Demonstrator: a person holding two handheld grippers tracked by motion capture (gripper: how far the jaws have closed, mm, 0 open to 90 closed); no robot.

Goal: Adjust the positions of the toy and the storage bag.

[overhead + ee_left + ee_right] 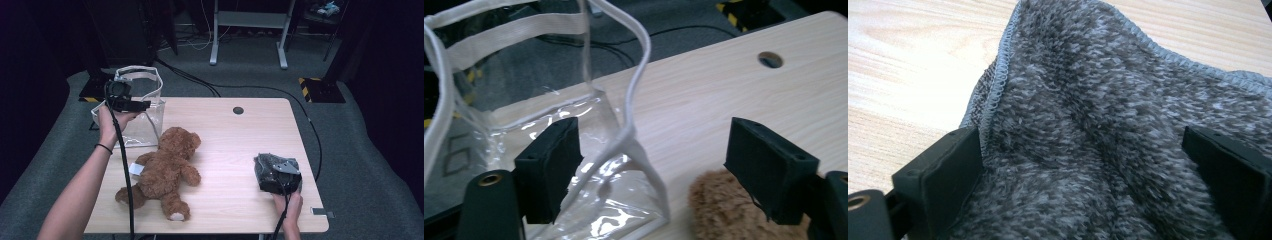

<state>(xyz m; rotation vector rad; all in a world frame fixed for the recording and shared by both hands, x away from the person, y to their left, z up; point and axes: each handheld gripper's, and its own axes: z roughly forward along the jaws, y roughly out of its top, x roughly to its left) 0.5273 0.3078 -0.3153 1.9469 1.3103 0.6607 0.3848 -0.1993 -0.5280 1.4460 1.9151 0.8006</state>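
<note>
A clear plastic bag [145,122] with white trim and handles stands at the table's far left corner. My left gripper [141,105] hovers at its near rim. In the left gripper view the jaws of this gripper [659,167] stand open, and the bag's white edge strap [636,95] runs between them untouched. A brown teddy bear [165,172] lies on its front just before the bag, its fur [719,210] low in the left gripper view. My right gripper [274,175] rests at the near right on a grey fuzzy cloth [260,162]. Its jaws [1088,180] are spread wide, with the cloth [1088,100] bunched between them.
The light wooden table [235,145] has a round cable hole [238,110] near its far edge. Cables run over the grey carpet behind the table, and a metal frame [248,22] stands farther back. A white tag [136,168] sticks out at the bear's left side.
</note>
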